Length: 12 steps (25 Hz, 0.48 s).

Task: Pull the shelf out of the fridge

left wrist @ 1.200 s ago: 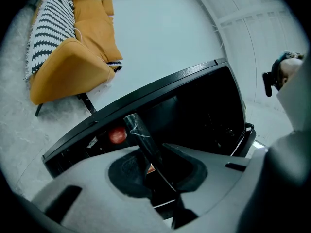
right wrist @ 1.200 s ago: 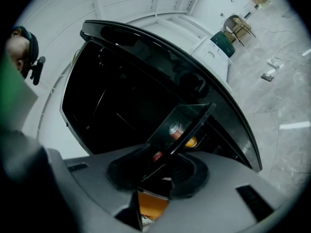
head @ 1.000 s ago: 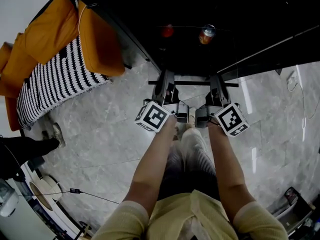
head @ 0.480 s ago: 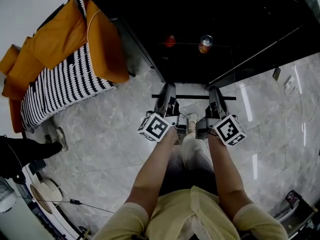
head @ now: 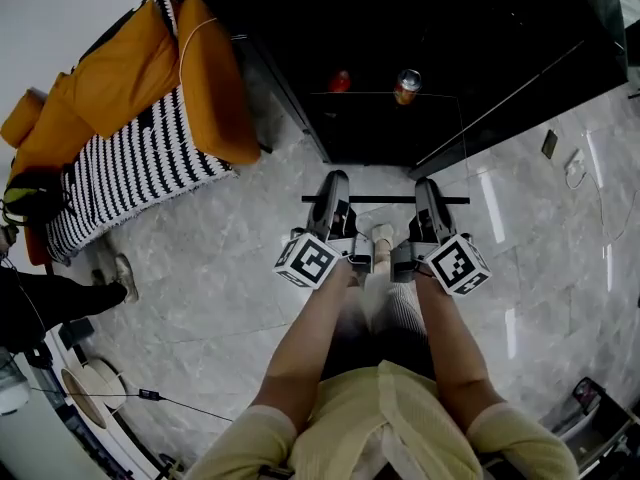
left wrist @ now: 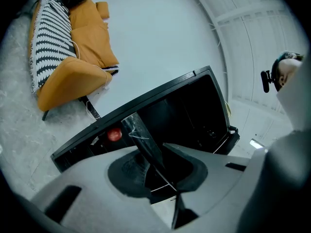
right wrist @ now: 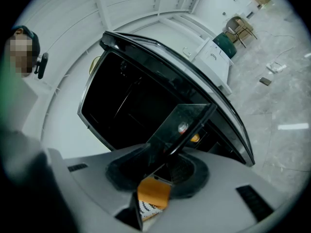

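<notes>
Shelf is a glass pane with a dark front bar. The bar sits out over the floor just in front of the black fridge, and the back of the pane overlaps the fridge's dark opening.

My left gripper is clamped on the front bar near its left end. Its own view shows the jaws pinching the pane edge-on.

My right gripper is clamped near the right end, with the glass wedged between the jaws. Both grippers sit side by side, held level.

A red item and a can are near the pane's back edge. I can't tell if they rest on it.

An orange sofa with a striped blanket is to the left of the fridge.
</notes>
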Each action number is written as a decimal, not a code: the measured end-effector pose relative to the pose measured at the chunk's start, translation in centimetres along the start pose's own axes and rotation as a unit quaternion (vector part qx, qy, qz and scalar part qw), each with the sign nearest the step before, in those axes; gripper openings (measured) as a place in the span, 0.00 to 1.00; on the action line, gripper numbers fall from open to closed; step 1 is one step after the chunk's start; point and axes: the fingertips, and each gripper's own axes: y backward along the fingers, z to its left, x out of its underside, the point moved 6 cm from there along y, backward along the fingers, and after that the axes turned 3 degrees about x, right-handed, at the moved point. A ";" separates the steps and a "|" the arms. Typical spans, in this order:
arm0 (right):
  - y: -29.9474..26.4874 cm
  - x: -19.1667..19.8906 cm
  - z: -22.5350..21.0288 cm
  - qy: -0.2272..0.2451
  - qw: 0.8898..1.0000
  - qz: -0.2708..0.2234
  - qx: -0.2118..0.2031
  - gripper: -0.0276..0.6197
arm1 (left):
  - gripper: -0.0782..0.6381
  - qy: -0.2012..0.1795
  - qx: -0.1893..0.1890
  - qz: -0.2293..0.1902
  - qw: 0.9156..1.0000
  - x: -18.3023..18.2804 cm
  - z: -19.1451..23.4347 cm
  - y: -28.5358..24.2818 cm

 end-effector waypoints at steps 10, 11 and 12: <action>2.3 -0.8 2.0 0.004 1.000 -0.004 -0.011 0.21 | 0.22 -0.003 0.010 -0.001 1.000 -1.0 -2.6 1.5; 2.5 -0.8 2.1 0.005 1.000 -0.005 -0.012 0.21 | 0.22 -0.003 0.011 -0.001 1.000 -1.1 -2.8 1.7; 2.7 -0.9 2.3 0.006 1.000 -0.006 -0.013 0.21 | 0.22 -0.004 0.013 0.001 1.000 -1.2 -3.0 1.8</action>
